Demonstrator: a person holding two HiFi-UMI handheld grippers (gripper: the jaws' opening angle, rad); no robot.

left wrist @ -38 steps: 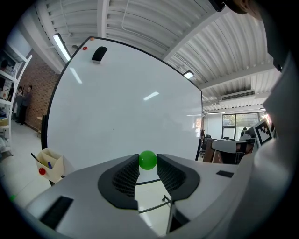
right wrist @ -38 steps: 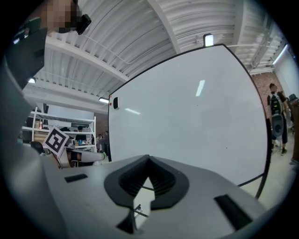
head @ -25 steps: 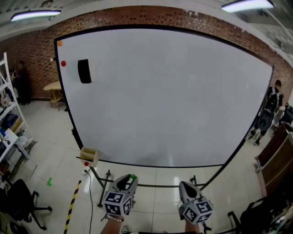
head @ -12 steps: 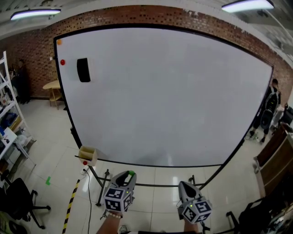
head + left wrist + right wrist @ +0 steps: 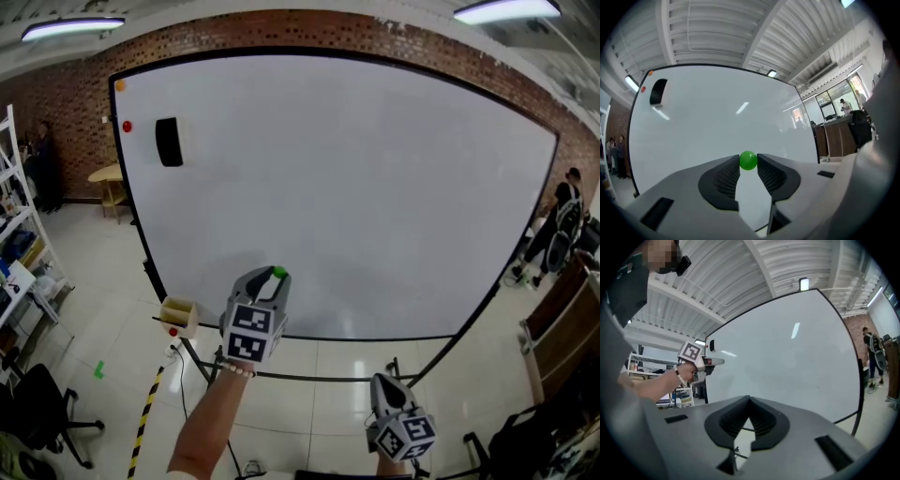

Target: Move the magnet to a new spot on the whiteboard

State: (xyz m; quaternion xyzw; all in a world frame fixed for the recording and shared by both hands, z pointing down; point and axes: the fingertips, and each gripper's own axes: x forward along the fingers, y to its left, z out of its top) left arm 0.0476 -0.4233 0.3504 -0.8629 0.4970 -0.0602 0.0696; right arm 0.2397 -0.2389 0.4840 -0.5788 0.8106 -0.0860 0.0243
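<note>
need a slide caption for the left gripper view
Left tongs pinch a green ball magnet, facing the whiteboard; black eraser at its upper left.

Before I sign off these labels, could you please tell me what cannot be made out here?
- Head view: small box beside whiteboard, contents too small.
- Head view: orange dot at whiteboard corner, too small to identify.
- Left gripper view: green magnet's sides, covered by the fingers.

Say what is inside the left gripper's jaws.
A round green magnet is pinched between the left gripper's jaw tips, with the whiteboard beyond it. The magnet's sides are covered by the pads, and its far face cannot be seen.
</note>
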